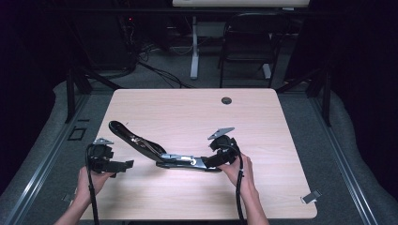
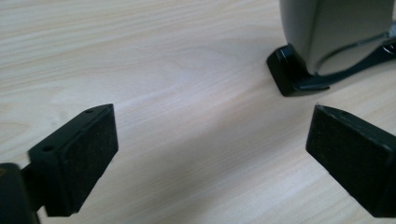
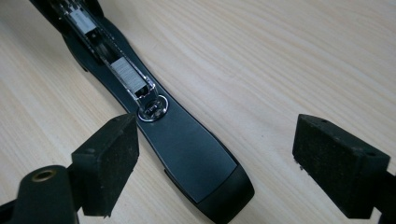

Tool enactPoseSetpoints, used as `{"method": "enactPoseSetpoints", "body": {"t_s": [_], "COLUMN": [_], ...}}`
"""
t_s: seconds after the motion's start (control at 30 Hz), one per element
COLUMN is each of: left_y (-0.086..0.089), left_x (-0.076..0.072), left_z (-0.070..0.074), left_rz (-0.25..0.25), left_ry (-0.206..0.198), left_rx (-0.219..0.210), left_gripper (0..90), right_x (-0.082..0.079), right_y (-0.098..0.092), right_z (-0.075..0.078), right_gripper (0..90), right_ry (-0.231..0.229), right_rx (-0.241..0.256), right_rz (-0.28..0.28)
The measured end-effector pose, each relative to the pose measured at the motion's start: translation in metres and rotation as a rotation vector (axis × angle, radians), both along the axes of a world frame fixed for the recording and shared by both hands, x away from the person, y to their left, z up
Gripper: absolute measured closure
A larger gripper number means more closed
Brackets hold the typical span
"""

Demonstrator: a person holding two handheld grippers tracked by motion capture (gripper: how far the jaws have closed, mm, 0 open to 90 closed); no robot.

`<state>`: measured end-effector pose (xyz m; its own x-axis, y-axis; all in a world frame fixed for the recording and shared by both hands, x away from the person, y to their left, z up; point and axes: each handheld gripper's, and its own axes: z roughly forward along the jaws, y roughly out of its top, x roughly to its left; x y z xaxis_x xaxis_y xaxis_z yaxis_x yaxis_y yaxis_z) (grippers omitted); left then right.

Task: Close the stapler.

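Tabletop: stapler (image 3: 187,140) lies between spread right jaws.

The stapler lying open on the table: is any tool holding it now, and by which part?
Nothing is held. The right tool is open over the stapler base's front end, pads apart from it; the left tool is open beside it.

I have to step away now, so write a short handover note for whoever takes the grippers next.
Left gripper: open, holding nothing, just off the raised top arm's end.
Right gripper: open, jaws either side of the base's front end, not clamped.
Stapler: lies swung open mid-table, base flat, staples showing in the channel, top arm angled up to the left.
Done: stapler opened.
Left: probably close it; neither gripper has hold yet.
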<state>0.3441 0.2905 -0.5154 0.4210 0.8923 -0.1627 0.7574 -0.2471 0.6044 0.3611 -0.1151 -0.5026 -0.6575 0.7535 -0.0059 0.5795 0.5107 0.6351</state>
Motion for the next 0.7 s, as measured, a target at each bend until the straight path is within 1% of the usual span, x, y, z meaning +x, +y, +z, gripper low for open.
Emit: {"method": "enactPoseSetpoints", "body": {"t_s": [0.03, 0.07, 0.1, 0.13, 0.17, 0.2, 0.27, 0.33, 0.37, 0.4, 0.43, 0.47, 0.5, 0.53, 0.57, 0.6, 0.63, 0.7], "left_y": [0.002, 0.005, 0.007, 0.009, 0.011, 0.014, 0.017, 0.017, 0.017, 0.017, 0.016, 0.016, 0.015, 0.015, 0.015, 0.014, 0.014, 0.012], "left_x": [0.002, 0.003, 0.005, 0.006, 0.008, 0.009, 0.01, 0.01, 0.011, 0.012, 0.013, 0.013, 0.014, 0.015, 0.016, 0.017, 0.017, 0.017], "left_z": [0.002, 0.003, 0.004, 0.005, 0.006, 0.008, 0.011, 0.017, 0.019, 0.022, 0.024, 0.025, 0.027, 0.028, 0.03, 0.03, 0.032, 0.033], "left_rz": [0.014, 0.031, 0.051, 0.067, 0.084, 0.088, 0.103, 0.114, 0.117, 0.111, 0.113, 0.111, 0.115, 0.116, 0.113, 0.116, 0.11, 0.108], "left_ry": [-0.009, -0.018, -0.036, -0.042, -0.055, -0.065, -0.109, -0.15, -0.169, -0.178, -0.189, -0.202, -0.211, -0.223, -0.221, -0.235, -0.232, -0.255], "left_rx": [0.002, 0.001, 0.001, -0.005, -0.017, -0.031, -0.051, -0.065, -0.07, -0.079, -0.086, -0.088, -0.098, -0.104, -0.111, -0.118, -0.119, -0.126], "left_gripper": [5.9, 8.8, 14.5, 20.7, 24.2, 29.0, 40.5, 49.3, 53.0, 56.6, 60.0, 62.5, 65.2, 67.6, 69.8, 71.4, 73.3, 76.4], "right_x": [-0.001, -0.001, -0.002, -0.002, -0.003, -0.003, -0.004, -0.004, -0.004, -0.004, -0.005, -0.005, -0.005, -0.006, -0.006, -0.006, -0.006, -0.005], "right_y": [0.0, -0.001, -0.001, 0.0, -0.001, 0.0, 0.0, 0.001, 0.001, 0.002, 0.002, 0.003, 0.004, 0.005, 0.006, 0.008, 0.01, 0.012], "right_z": [0.001, 0.002, 0.002, 0.003, 0.003, 0.003, 0.003, 0.003, 0.003, 0.002, 0.001, 0.001, 0.001, 0.001, 0.002, 0.003, 0.003, 0.005], "right_gripper": [14.8, 15.0, 15.1, 15.6, 16.1, 17.0, 19.4, 22.5, 24.2, 24.8, 26.7, 28.8, 29.9, 30.1, 30.8, 32.0, 32.1, 32.6], "right_ry": [-0.004, -0.013, -0.015, -0.02, -0.024, -0.03, -0.043, -0.049, -0.048, -0.048, -0.051, -0.047, -0.057, -0.064, -0.067, -0.076, -0.083, -0.086], "right_rx": [0.001, -0.003, 0.001, 0.006, 0.002, 0.006, 0.002, 0.003, -0.003, -0.003, 0.007, 0.006, 0.007, 0.008, 0.001, -0.006, -0.004, -0.006], "right_rz": [0.0, -0.006, -0.013, -0.025, -0.025, -0.034, -0.045, -0.052, -0.055, -0.057, -0.062, -0.066, -0.072, -0.077, -0.072, -0.074, -0.082, -0.081]}}
